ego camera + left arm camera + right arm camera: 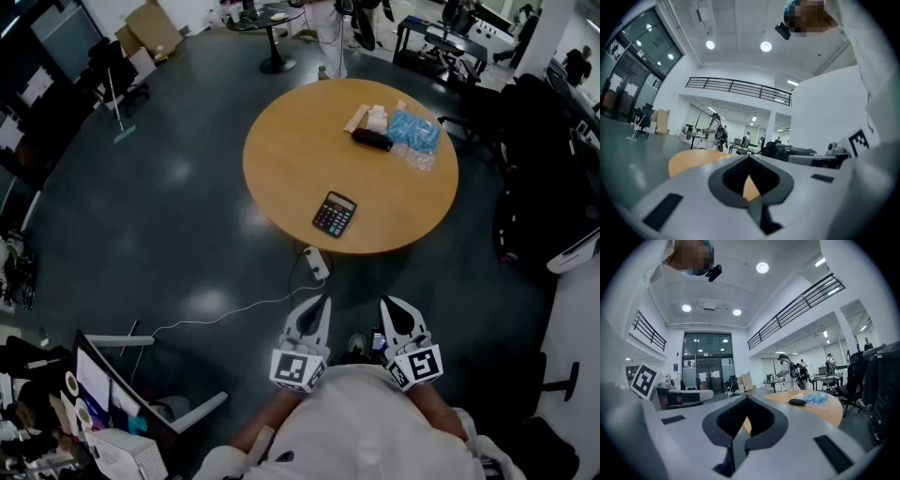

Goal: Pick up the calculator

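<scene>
the calculator (335, 214) lies flat, keys up, on the round wooden desk (291, 159), close to the edge nearest the operator and turned slightly askew; nothing touches it. judged from its form, it is a light, rigid plastic unit with a low profile and a smooth casing, so it is likely to skid on the desk surface if pushed from one side only. recommended hold: across its two long side edges, with the jaws set low against the desk, keeping pressure off the keys and the display. well apart from it, at the far side of the desk, lie a black pouch (372, 140), a blue packet (413, 130) and some pale wrappers (373, 117). on the floor just below the near desk edge lies a white power strip (317, 262) with its cable trailing left. the left claw (319, 307) and the right claw (390, 309) are held level, side by side, short of the desk; both are clenched with nothing between the jaws. either claw must be released before it can straddle the calculator.
</scene>
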